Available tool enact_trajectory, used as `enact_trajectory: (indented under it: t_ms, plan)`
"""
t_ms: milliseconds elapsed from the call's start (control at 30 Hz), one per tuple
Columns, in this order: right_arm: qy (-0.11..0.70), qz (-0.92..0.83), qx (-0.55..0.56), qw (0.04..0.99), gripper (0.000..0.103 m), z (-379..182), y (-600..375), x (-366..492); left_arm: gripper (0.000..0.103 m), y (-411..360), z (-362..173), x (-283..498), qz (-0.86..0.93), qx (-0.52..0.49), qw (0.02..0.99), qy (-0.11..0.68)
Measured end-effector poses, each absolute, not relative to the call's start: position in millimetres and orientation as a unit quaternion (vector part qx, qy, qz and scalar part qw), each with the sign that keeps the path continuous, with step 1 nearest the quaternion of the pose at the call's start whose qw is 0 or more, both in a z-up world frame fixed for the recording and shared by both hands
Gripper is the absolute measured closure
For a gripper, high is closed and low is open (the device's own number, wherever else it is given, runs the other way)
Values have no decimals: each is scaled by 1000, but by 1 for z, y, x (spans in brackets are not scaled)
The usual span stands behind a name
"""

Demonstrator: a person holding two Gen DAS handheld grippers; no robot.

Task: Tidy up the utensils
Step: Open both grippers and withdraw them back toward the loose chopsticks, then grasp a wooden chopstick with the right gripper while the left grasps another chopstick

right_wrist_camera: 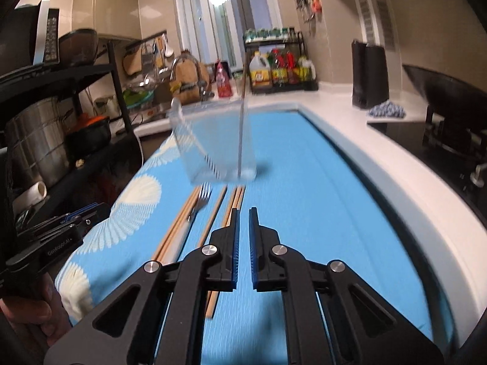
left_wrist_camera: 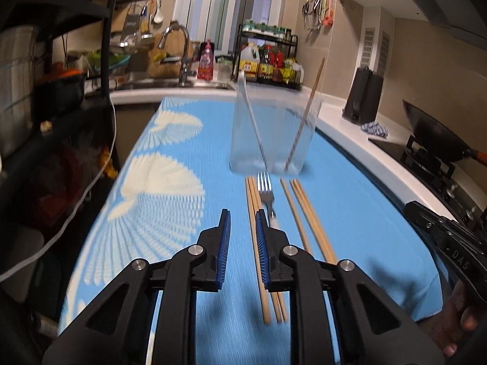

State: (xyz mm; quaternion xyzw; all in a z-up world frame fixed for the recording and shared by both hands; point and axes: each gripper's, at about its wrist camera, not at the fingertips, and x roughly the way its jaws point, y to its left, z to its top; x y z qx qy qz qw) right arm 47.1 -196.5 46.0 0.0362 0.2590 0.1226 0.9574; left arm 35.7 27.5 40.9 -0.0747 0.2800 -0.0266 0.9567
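Observation:
A clear plastic container (left_wrist_camera: 274, 133) stands on the blue mat (left_wrist_camera: 170, 158) and holds one wooden chopstick (left_wrist_camera: 313, 91) and a white-handled utensil (left_wrist_camera: 249, 109) leaning inside. In front of it lie several wooden chopsticks (left_wrist_camera: 310, 216) and a metal fork (left_wrist_camera: 265, 187). My left gripper (left_wrist_camera: 243, 216) is open and empty, just above the near ends of the left chopsticks. In the right wrist view the container (right_wrist_camera: 213, 146), fork (right_wrist_camera: 203, 196) and chopsticks (right_wrist_camera: 217, 210) lie ahead. My right gripper (right_wrist_camera: 243, 213) is slightly open and empty above the rightmost chopsticks.
A white counter (right_wrist_camera: 344, 112) borders the mat on the right, with a black knife block (right_wrist_camera: 369, 74), a wok on the stove (left_wrist_camera: 438, 133) and a condiment rack (left_wrist_camera: 268, 57). A sink with a tap (left_wrist_camera: 179, 57) is at the back. A black shelf (right_wrist_camera: 61, 97) stands left.

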Motion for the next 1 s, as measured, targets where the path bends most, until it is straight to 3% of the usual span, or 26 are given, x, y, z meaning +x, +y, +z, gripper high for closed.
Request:
enact_trajectory:
  t_ms: [400, 1000]
  plan:
    - [371, 162, 45, 913, 93, -27, -167, 56, 86, 17, -4, 28, -39, -93, 937, 333]
    - [363, 127, -44, 922, 94, -26, -148, 46, 86, 1, -23, 32, -31, -50, 935, 351]
